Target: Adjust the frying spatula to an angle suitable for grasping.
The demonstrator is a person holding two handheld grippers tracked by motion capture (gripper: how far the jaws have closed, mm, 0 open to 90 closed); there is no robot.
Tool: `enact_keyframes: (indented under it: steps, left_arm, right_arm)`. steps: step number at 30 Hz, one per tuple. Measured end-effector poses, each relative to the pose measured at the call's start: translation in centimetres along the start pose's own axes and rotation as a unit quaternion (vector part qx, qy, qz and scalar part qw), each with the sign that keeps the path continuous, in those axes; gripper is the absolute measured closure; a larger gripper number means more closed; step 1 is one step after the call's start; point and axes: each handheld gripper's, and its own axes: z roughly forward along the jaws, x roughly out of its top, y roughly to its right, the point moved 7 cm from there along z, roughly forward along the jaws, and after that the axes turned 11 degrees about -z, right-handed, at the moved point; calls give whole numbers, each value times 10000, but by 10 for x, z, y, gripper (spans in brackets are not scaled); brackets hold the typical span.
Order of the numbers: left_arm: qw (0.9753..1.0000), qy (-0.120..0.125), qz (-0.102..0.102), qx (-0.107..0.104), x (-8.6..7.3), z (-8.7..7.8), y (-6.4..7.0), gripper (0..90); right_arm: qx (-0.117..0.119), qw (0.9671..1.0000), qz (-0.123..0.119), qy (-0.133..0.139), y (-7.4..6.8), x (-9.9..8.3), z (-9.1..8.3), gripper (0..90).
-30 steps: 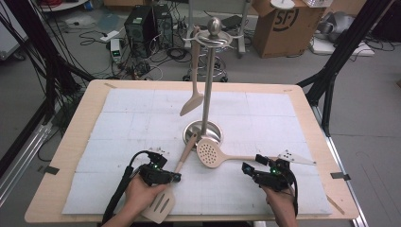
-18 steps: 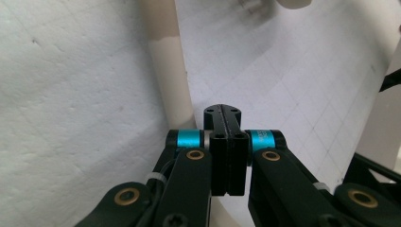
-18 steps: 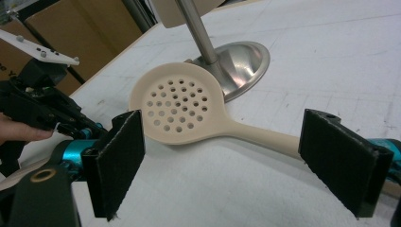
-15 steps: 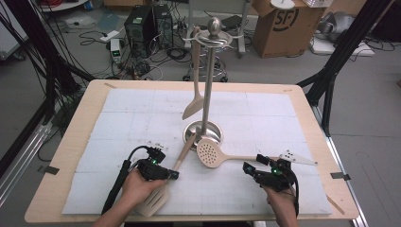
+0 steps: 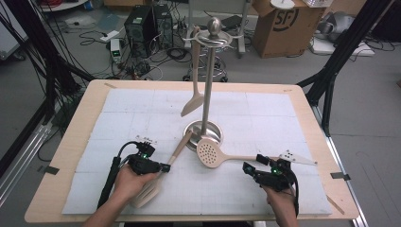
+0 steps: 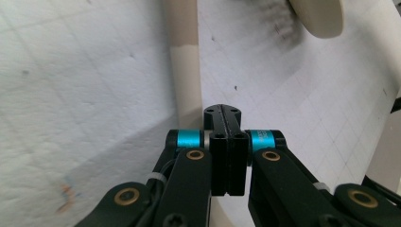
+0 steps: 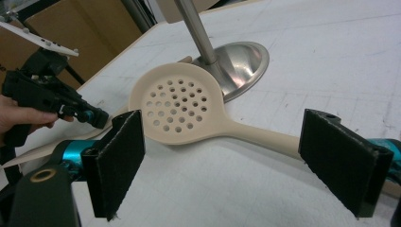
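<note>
The person's left hand reaches in from the table's near edge, holding the left gripper low over the white mat with its jaws pointing right. In the left gripper view its two black jaws are clenched flat against each other with nothing between them, and a beige slotted turner lies just under and beside their tips. The turner's brown handle runs up toward the stand's base, and its pale blade lies beside the left hand near the mat's front edge.

The right hand holds the right gripper near the table's front right, pointing left. Its jaws are spread wide, released, and the right gripper view shows their dark pads on either side of the handle of a beige perforated skimmer without touching it. The skimmer lies flat on the mat, its round holed head resting against the base of the metal utensil stand.

The stand rises upright from a round steel base at the mat's middle. From its top ring hangs one beige spatula, blade down, clear of the mat.

The wooden table carries the mat.
</note>
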Motion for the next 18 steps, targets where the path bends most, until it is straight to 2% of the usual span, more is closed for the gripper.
enact_keyframes:
  steps: [2,4,6,8,11,12,18]
  left_arm:
    - [10000,61,10,56,2,-3,-3,900]
    - [9998,139,-70,100,5,-6,-7,900]
    - [9997,189,-148,9,6,-8,-9,900]
    - [9994,283,-196,8,9,-8,-11,900]
    - [9986,411,-323,65,16,-6,-17,900]
    - [9980,460,-434,92,19,-4,-20,900]
    - [9971,458,-591,142,29,6,-30,900]
  right_arm:
    - [-3,10000,5,-10,0,0,0,147]
    - [9,10000,24,-32,-1,0,0,147]
    - [10,10000,16,-36,-1,0,1,147]
    - [2,10000,-21,-28,-1,0,1,147]
    - [17,10000,4,-54,-2,-1,2,147]
    - [20,10000,-4,-52,-2,-1,2,147]
    - [22,10000,22,-67,-1,-1,2,147]
